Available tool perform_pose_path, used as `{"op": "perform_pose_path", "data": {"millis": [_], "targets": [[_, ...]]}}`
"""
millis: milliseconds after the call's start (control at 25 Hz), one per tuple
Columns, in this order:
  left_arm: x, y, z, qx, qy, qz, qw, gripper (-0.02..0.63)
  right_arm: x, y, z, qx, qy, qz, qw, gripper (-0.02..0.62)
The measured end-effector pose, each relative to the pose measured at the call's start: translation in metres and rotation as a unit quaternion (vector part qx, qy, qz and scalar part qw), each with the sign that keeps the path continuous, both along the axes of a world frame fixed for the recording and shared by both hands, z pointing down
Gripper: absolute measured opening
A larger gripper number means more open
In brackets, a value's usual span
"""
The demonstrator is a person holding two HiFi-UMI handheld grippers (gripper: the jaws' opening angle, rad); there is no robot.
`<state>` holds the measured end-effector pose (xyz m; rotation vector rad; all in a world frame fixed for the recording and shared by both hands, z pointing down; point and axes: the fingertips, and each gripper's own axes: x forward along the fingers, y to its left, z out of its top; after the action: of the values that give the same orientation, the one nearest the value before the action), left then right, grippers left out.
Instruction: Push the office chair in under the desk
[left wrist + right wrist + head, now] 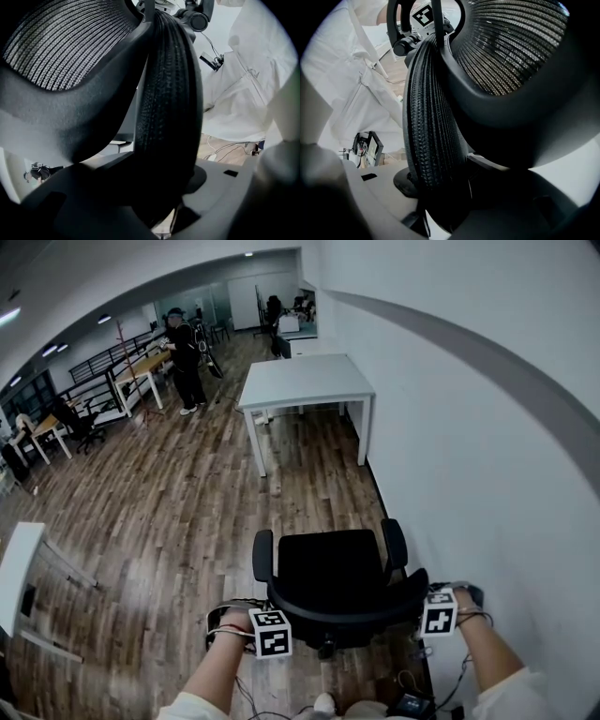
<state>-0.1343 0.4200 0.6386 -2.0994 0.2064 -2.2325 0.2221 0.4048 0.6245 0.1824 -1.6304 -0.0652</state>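
On the wooden floor point(187, 521), close to the edge where it meets the white wall point(469, 427), the black office chair point(330, 573) stands right below me. Its seat faces away from me, toward the white desk point(305, 381), which stands well apart farther along the same wall; the chair is not under it. My left tongs point(270, 634) point straight down and are clamped on the left end of the mesh backrest point(166, 103) along its top rim. My right tongs point(439, 613) point down likewise and grip the right end of that rim. In both gripper views the ribbed rim runs up between the jaws, with my white clothing point(243, 93) behind it. A person in dark clothes point(185, 357) stands far off toward the floor's far-left corner.
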Motion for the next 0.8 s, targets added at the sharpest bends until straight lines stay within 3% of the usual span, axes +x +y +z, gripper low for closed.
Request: {"op": "perform_pose_path", "data": {"millis": [800], "targets": [[-0.009, -0.110, 0.002, 0.002, -0.003, 0.005, 1.0000, 0.207, -0.016, -0.104, -0.007, 0.001, -0.004, -0.005, 1.000, 0.222]]}}
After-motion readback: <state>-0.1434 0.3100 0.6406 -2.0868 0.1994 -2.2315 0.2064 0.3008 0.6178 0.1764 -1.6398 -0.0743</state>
